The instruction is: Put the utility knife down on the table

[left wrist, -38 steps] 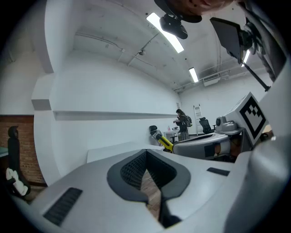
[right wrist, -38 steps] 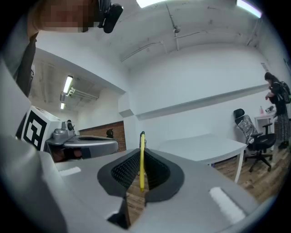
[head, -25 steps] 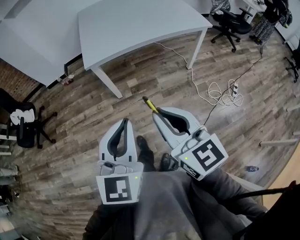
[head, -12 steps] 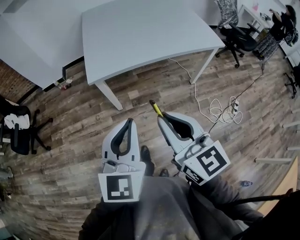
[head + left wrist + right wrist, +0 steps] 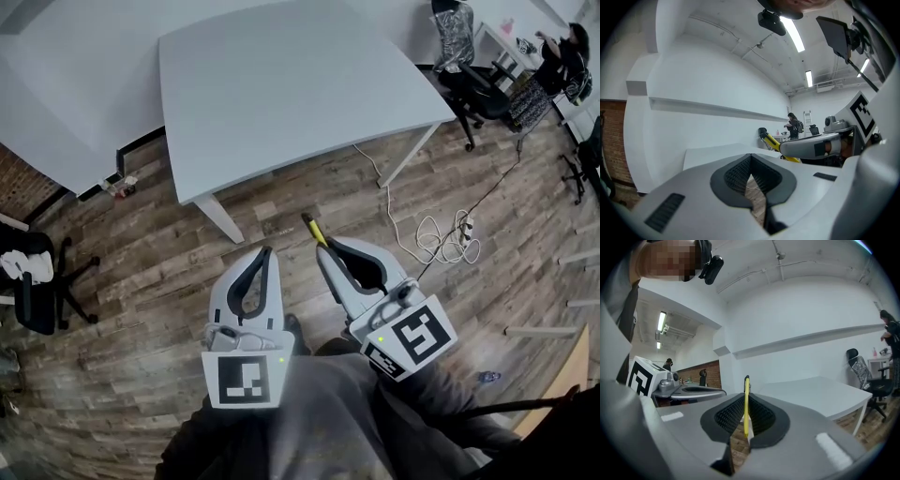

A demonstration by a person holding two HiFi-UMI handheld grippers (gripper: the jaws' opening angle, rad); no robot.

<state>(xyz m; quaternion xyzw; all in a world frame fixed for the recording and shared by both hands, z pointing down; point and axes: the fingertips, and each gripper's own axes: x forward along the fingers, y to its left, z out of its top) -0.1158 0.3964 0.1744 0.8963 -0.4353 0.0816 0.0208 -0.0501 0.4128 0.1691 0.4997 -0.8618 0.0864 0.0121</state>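
Note:
My right gripper [image 5: 326,247] is shut on a yellow and black utility knife [image 5: 313,227], whose tip sticks out past the jaws toward the white table [image 5: 281,84]. In the right gripper view the knife [image 5: 746,405] stands on edge between the black pads, with the table [image 5: 820,392] ahead to the right. My left gripper [image 5: 263,255] is shut with nothing in it, level with the right one over the wood floor. From the left gripper view the knife [image 5: 774,146] shows at the right, held by the other gripper.
A second white table [image 5: 52,103] stands at the left. Office chairs [image 5: 469,66] sit at the far right and one [image 5: 33,281] at the left. A white cable with a power strip [image 5: 441,220] lies on the floor near the table leg.
Both grippers, and the view, have shifted toward the table; it now fills more of the top of the head view. The knife stays clamped in the right gripper.

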